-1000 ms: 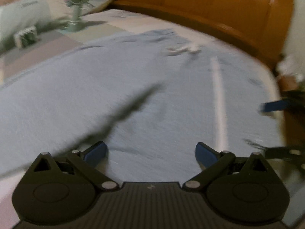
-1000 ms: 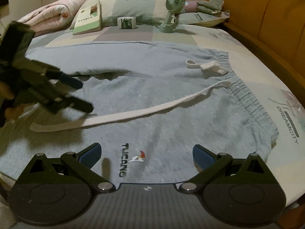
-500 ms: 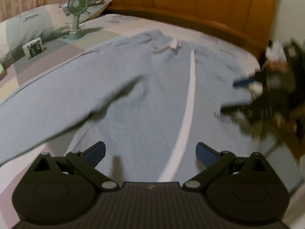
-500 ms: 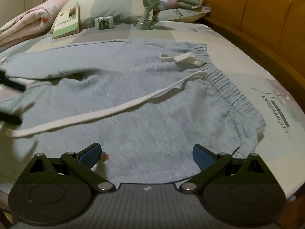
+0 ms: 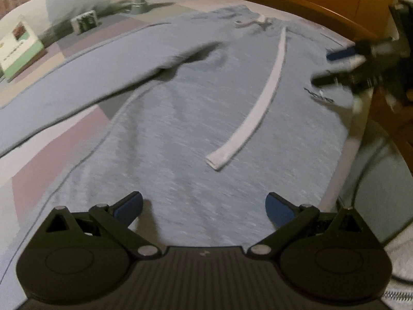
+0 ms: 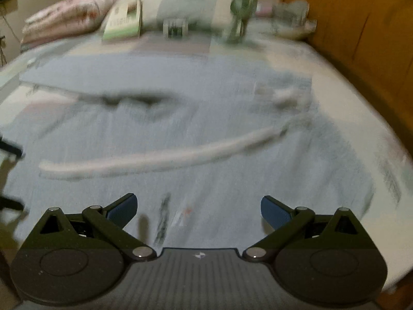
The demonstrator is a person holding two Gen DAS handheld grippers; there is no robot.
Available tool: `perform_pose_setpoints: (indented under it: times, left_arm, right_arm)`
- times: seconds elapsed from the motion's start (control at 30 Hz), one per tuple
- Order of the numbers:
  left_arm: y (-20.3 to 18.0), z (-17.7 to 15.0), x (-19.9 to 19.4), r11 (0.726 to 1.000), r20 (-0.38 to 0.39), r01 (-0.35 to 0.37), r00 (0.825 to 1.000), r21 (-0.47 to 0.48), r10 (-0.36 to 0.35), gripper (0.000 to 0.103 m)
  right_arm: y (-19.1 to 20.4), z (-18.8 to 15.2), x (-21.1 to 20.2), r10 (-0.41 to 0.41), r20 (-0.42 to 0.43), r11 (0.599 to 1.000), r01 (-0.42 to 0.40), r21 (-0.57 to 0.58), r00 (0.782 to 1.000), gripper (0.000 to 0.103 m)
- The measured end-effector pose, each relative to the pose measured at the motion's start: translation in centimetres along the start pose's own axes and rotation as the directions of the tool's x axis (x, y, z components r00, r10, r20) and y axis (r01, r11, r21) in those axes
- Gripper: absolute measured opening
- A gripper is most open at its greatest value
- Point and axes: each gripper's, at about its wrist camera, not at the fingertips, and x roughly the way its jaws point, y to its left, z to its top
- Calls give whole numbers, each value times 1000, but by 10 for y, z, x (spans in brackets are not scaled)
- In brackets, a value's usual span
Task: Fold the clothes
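I hold both my grippers above the bed, and both are wide open with nothing between the fingers. My left gripper (image 5: 204, 206) looks along the blue sweatpants (image 5: 196, 118), which lie spread flat on the bed (image 5: 46, 155) directly ahead of its jaws. The long axis of the near leg runs away from these jaws toward the waistband (image 5: 247, 16) at the far end, and the white drawstring (image 5: 258, 103) follows nearly the same line, its loose end lying ahead and a little right of my left jaws. The other leg branches off to the far left.

My right gripper (image 6: 198, 208) looks across the same pants from the side; here the picture is blurred, so I cannot read small details. From these jaws the drawstring runs left to right, the waistband is ahead to the right, and the printed logo (image 6: 165, 219) sits just ahead between the fingers.

I judge that my right gripper is nearer the waist part and my left is nearer the leg, so each can take its own end for the first fold.
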Motion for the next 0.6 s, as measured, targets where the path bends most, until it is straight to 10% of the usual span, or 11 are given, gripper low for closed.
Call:
perform_pose_setpoints:
  times: [0.2,0.6]
  left_arm:
    - [4,-2,1,999,-4,-13,1000,-35,13,101]
    - [13,-9,-21,997,6,-68,998,-34,69,101]
  right_arm:
    - [-63,8,61,-12,-97,987,27,156,995,103]
    - [-57,4,10,-94,-90,975,110,193,992,103]
